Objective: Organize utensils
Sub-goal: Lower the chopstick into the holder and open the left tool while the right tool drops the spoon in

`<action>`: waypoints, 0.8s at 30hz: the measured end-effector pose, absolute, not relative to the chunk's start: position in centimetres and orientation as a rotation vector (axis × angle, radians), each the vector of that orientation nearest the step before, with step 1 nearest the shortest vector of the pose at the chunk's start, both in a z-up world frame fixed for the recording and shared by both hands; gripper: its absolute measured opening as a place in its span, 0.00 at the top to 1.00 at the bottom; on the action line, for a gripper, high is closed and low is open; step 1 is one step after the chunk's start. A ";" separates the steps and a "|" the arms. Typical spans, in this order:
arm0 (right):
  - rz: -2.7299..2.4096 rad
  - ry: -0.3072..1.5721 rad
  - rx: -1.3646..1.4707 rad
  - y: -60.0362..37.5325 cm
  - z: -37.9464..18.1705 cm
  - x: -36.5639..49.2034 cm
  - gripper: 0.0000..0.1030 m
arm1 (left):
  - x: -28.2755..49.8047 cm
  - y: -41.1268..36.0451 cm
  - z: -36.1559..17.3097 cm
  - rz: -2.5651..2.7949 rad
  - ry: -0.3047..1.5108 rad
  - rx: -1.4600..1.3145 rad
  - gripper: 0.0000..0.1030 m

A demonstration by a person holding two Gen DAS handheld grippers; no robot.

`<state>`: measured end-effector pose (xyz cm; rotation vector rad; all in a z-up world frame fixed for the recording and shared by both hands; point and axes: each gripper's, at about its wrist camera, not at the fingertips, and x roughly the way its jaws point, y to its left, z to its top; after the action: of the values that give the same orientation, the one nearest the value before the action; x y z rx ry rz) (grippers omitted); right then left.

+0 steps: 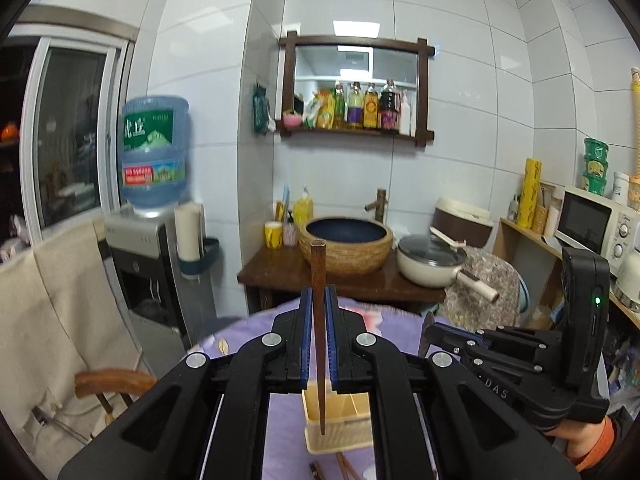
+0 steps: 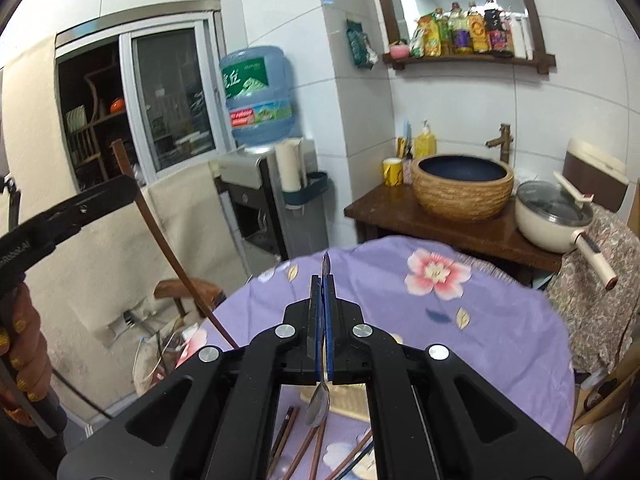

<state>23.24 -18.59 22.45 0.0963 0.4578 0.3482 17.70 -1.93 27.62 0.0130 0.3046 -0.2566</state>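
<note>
My left gripper (image 1: 319,294) is shut on a brown wooden chopstick (image 1: 318,272) that stands nearly upright, its thin end hanging over a cream utensil holder (image 1: 344,420) on the table. The same chopstick (image 2: 160,240) shows in the right wrist view, slanting down from the left gripper (image 2: 124,188). My right gripper (image 2: 323,280) is shut on a metal spoon (image 2: 319,402), bowl end hanging down behind the fingers and handle tip poking out in front. Several loose chopsticks (image 2: 304,444) lie on the purple floral tablecloth (image 2: 460,320). The right gripper (image 1: 430,330) is also in the left wrist view, low at the right.
Beyond the round table stand a wooden washstand with a woven basin (image 1: 348,246) and a cream pot (image 1: 432,266). A water dispenser (image 1: 152,240) and a cloth-draped chair (image 1: 60,320) are at the left. A shelf with a microwave (image 1: 592,224) is at the right.
</note>
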 end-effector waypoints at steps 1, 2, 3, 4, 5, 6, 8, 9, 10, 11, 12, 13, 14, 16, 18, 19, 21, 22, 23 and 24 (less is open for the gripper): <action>0.332 0.439 0.095 -18.7 22.9 23.7 0.98 | 18.2 -2.3 28.0 -0.249 0.297 0.013 0.93; 0.318 0.429 0.093 -18.6 23.1 24.1 0.98 | 18.8 -2.7 28.1 -0.240 0.295 0.010 0.93; 0.308 0.424 0.093 -18.6 23.2 24.4 0.98 | 19.4 -3.1 28.2 -0.230 0.294 0.009 0.93; 0.297 0.419 0.089 -18.5 23.0 24.9 0.98 | 19.9 -3.3 28.0 -0.228 0.299 0.003 0.93; 0.281 0.408 0.078 -18.3 22.8 25.3 0.98 | 20.7 -3.5 27.7 -0.222 0.310 -0.007 0.93; 0.263 0.400 0.064 -18.2 22.5 25.6 0.98 | 21.5 -3.7 27.2 -0.208 0.325 -0.018 0.93; 0.235 0.391 0.048 -18.1 21.6 26.4 0.98 | 22.6 -3.9 26.3 -0.205 0.345 -0.041 0.93; 0.221 0.394 0.047 -18.1 20.9 26.9 0.98 | 23.2 -3.9 25.5 -0.200 0.356 -0.055 0.93; 0.217 0.401 0.051 -18.1 20.2 27.3 0.98 | 23.6 -4.0 24.9 -0.195 0.361 -0.059 0.93; 0.216 0.410 0.057 -18.1 19.5 27.7 0.98 | 24.0 -4.1 23.9 -0.190 0.365 -0.062 0.93; 0.213 0.416 0.057 -18.1 19.0 27.9 0.98 | 24.2 -4.0 23.3 -0.187 0.369 -0.063 0.93; 0.210 0.421 0.053 -18.1 18.3 28.0 0.98 | 24.5 -4.0 22.5 -0.184 0.378 -0.065 0.93; 0.208 0.424 0.044 -17.9 17.6 28.2 0.98 | 24.7 -3.9 22.0 -0.186 0.387 -0.073 0.93; 0.211 0.442 0.035 -17.8 16.4 28.6 0.98 | 25.2 -3.7 20.4 -0.193 0.415 -0.090 0.93; 0.213 0.455 0.044 -17.9 15.5 28.8 0.98 | 25.5 -3.6 19.3 -0.193 0.432 -0.088 0.93; 0.215 0.461 0.049 -18.0 15.1 28.9 0.98 | 25.6 -3.6 18.7 -0.195 0.443 -0.085 0.93; 0.220 0.475 0.051 -17.9 14.4 29.0 0.98 | 25.7 -3.6 17.9 -0.201 0.458 -0.085 0.93; 0.221 0.481 0.051 -17.9 14.0 29.0 0.98 | 25.7 -3.6 17.4 -0.205 0.465 -0.087 0.93; 0.222 0.486 0.047 -17.8 13.5 29.0 0.98 | 25.8 -3.6 17.0 -0.205 0.471 -0.087 0.93; 0.223 0.490 0.044 -17.7 13.1 28.9 0.98 | 25.7 -3.6 16.7 -0.207 0.474 -0.085 0.93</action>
<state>28.95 -17.75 13.12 0.0435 0.4899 0.2227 25.71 -3.62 16.70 -0.0846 0.4745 -0.2069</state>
